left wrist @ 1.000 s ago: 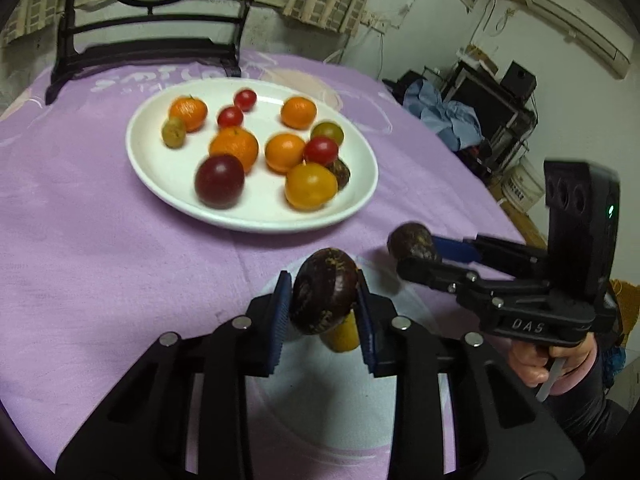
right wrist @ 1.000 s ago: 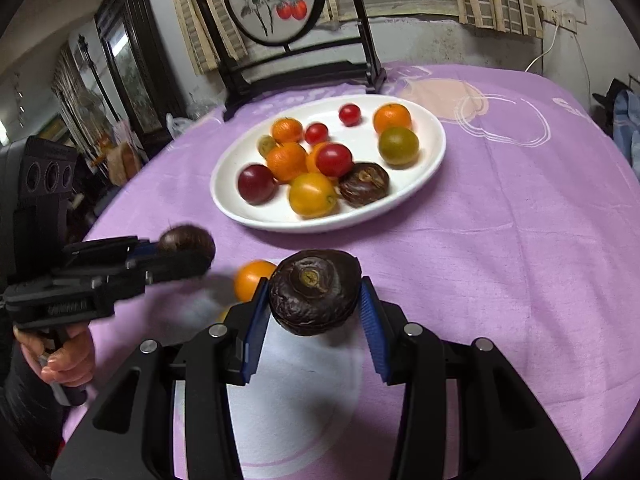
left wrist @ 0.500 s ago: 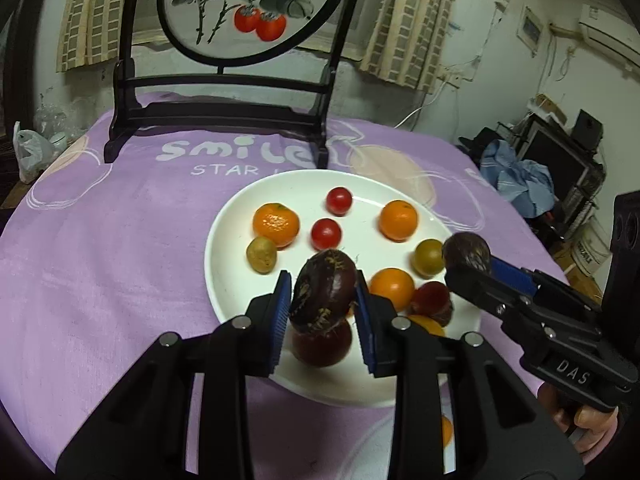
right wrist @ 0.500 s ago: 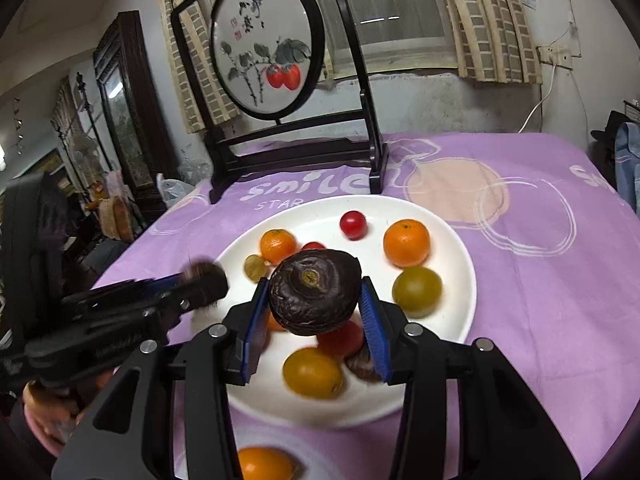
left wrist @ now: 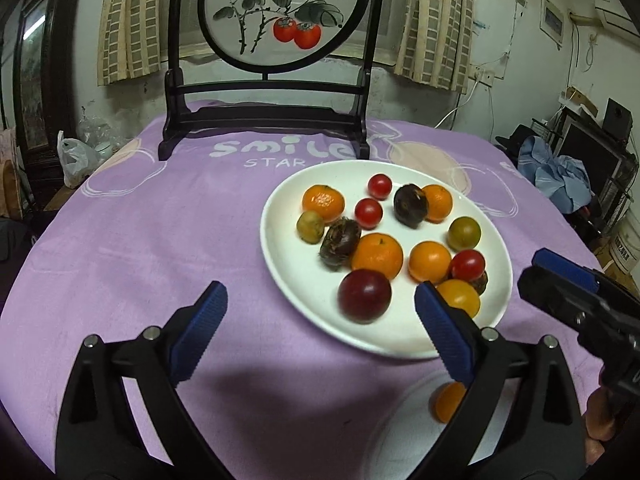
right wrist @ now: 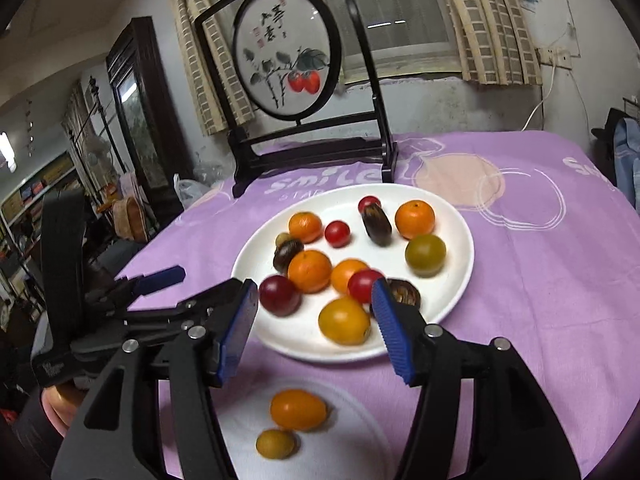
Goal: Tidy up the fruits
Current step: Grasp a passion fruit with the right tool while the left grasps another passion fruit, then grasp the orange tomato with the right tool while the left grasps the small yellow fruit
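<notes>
Dropped dark fruits (left wrist: pixel 411 205) now lie beyond both gaping tools (left wrist: pixel 320 320).

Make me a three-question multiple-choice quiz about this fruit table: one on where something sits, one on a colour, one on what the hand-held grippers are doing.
1. Where is the framed persimmon painting?
A. Behind the big plate
B. On the plate
C. Under the cloth

2. What colour is the tablecloth?
A. Green
B. Purple
C. White

3. How do the left hand-held gripper and right hand-held gripper stand?
A. Both gripping fruit
B. One gripping fruit
C. Both open, empty

Answers: 1 A, its stand rises beyond the big plate. 2 B, purple with white lettering. 3 C, wide gaps, nothing between the pads.
</notes>
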